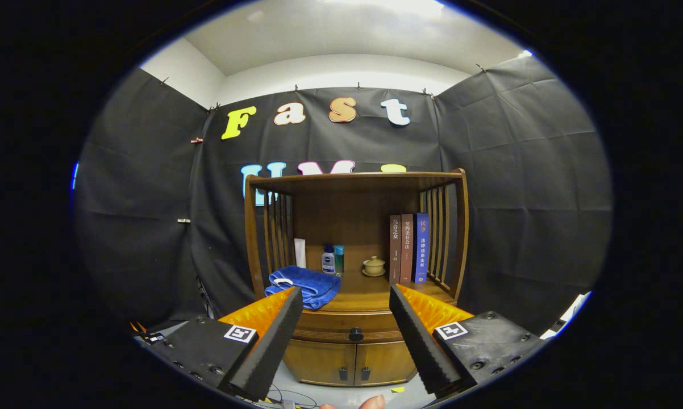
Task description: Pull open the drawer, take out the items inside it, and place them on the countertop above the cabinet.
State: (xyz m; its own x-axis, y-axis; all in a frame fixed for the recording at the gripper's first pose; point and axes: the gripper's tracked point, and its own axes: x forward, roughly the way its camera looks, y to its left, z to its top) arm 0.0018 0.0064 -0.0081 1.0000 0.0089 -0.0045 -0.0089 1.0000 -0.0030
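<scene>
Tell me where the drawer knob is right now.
In the gripper view the drawer knob sits centred on the closed drawer front, under the countertop, above the two cabinet doors, framed between the open gripper fingers.

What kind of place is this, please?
Probably a staged recording booth, not a real home: black cloth walls surround one wooden cabinet holding books and a folded blue towel. The open gripper faces its closed drawer.

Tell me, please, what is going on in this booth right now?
A person is holding a two-finger gripper out toward a small wooden cabinet. Its fingers are spread open and hold nothing, framing the closed drawer's round dark knob, which lies ahead of them. The drawer has not been pulled yet. On the countertop above sit a folded blue towel, small bottles, a lidded ceramic cup and three upright books.
</scene>
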